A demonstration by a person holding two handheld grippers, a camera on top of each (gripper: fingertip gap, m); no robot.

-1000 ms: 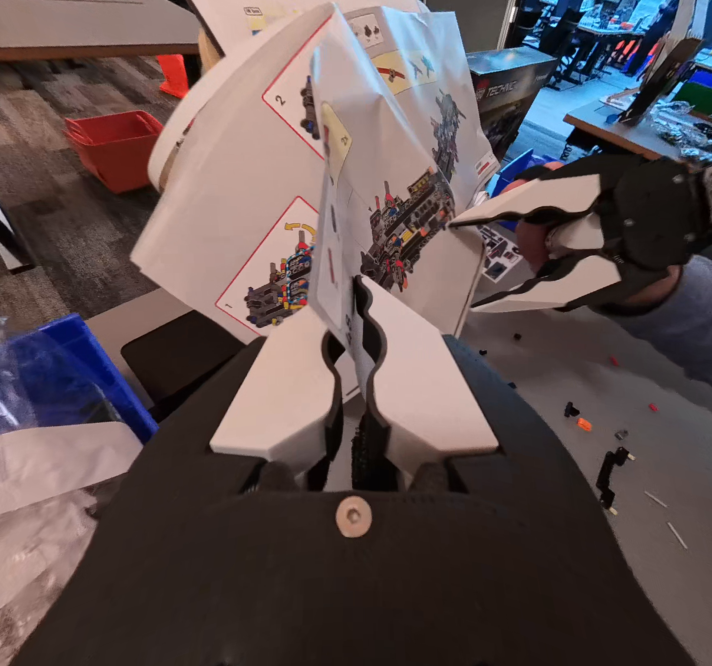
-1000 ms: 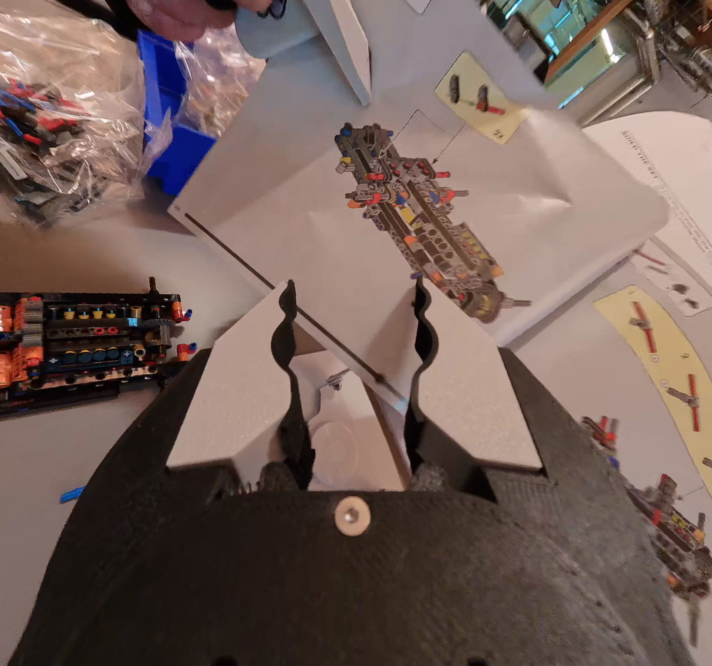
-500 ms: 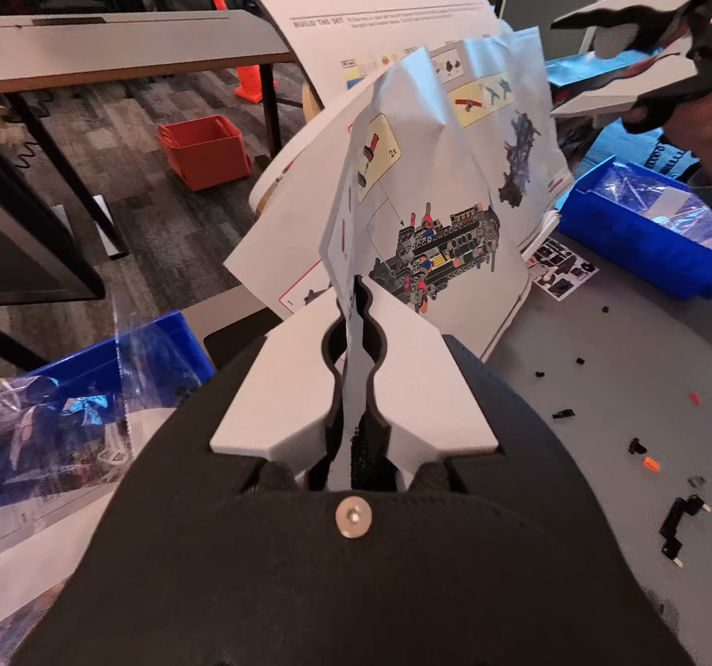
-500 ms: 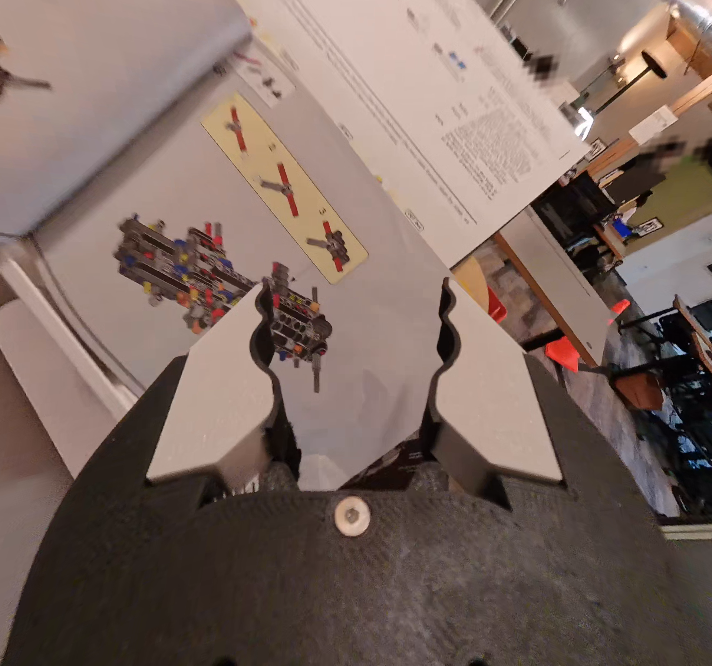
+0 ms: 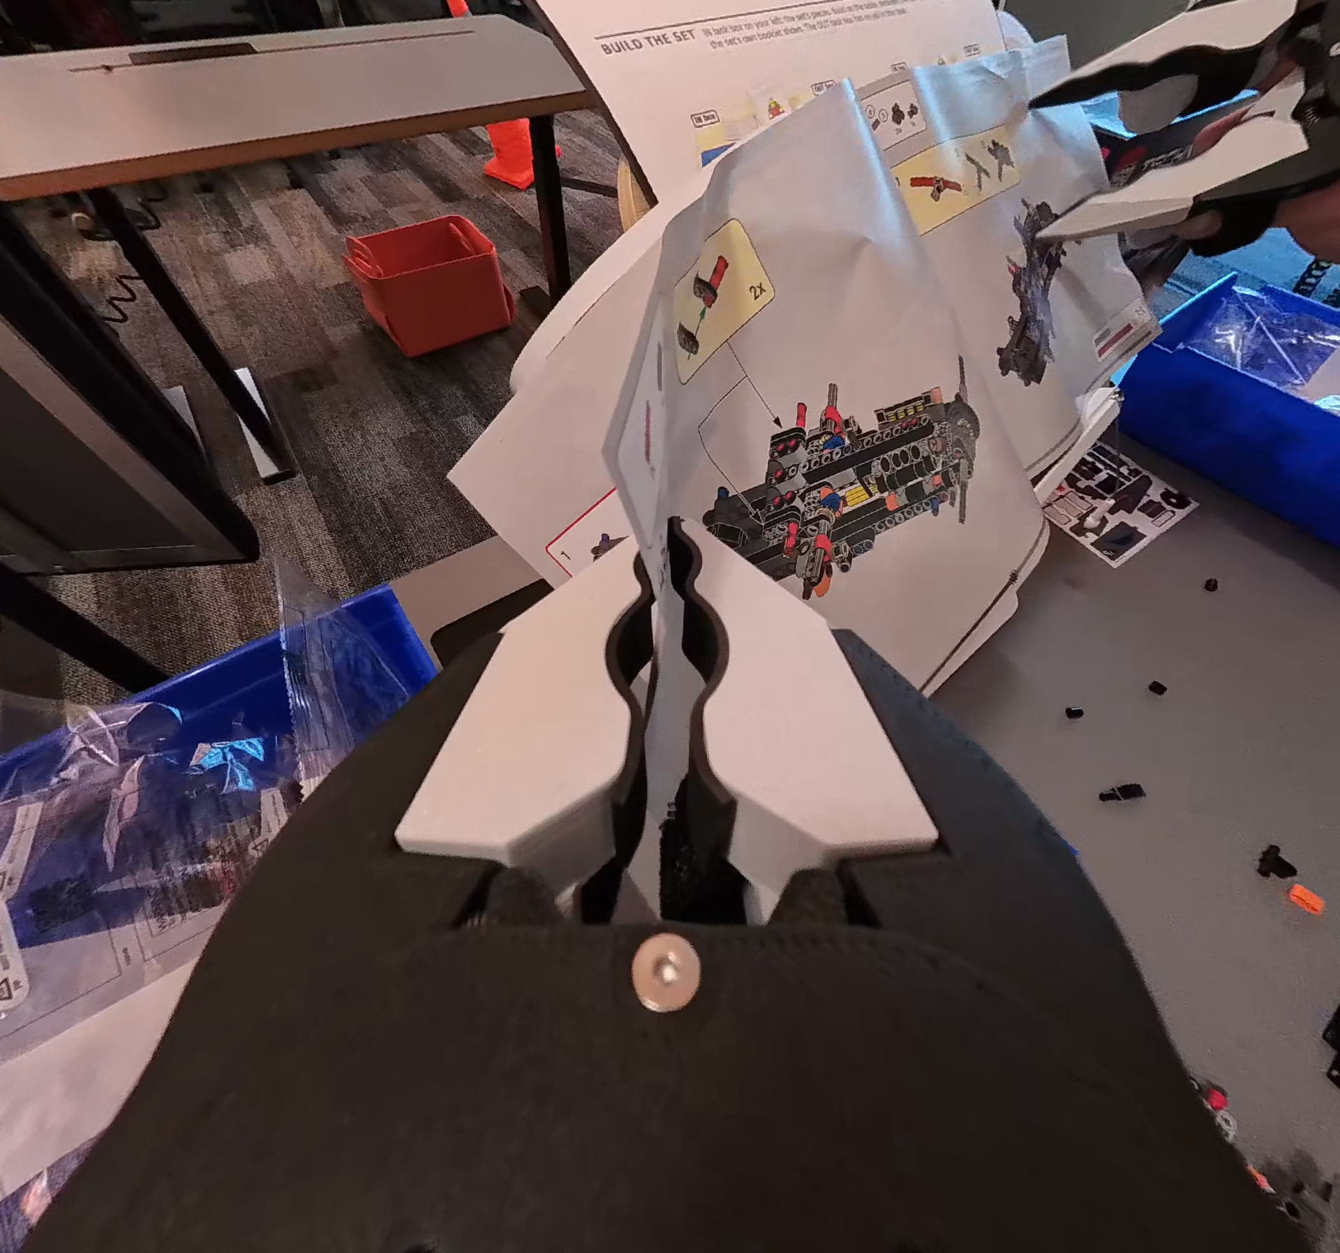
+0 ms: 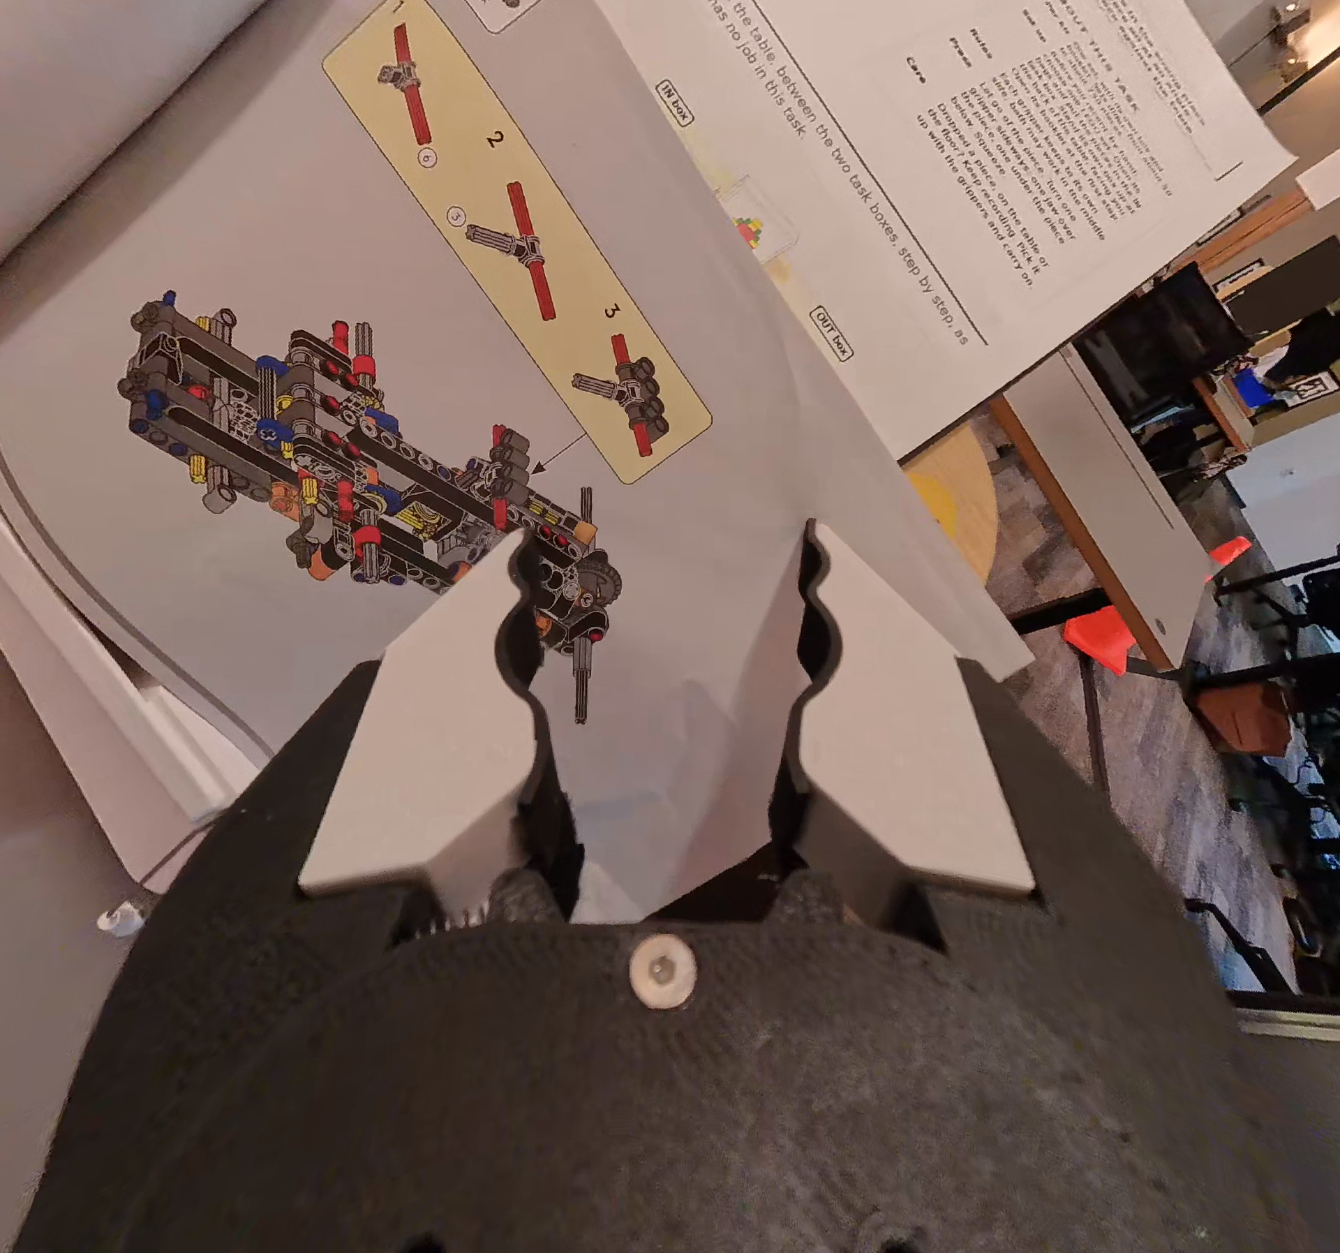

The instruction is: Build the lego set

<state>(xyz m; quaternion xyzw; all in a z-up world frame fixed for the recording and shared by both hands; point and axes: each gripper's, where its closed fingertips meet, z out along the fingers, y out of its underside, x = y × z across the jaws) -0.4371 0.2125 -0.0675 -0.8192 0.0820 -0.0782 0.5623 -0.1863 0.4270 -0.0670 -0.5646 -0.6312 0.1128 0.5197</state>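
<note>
Up front, our left gripper (image 5: pixel 671 558) pinches a page (image 5: pixel 834 377) of the booklet, its jaws closed on the sheet's lower edge so the paper stands upright between them. Our right gripper (image 6: pixel 663 551) has its jaws spread, and another booklet page (image 6: pixel 290 217) runs down into the gap between them; whether either finger touches it we cannot tell. From the left wrist view, that gripper (image 5: pixel 1044 166) hangs open at the far page's upper right edge. Small loose pieces (image 5: pixel 1120 794) lie scattered on the table (image 5: pixel 1175 710) to the right, near a blue bin (image 5: pixel 1233 420).
</note>
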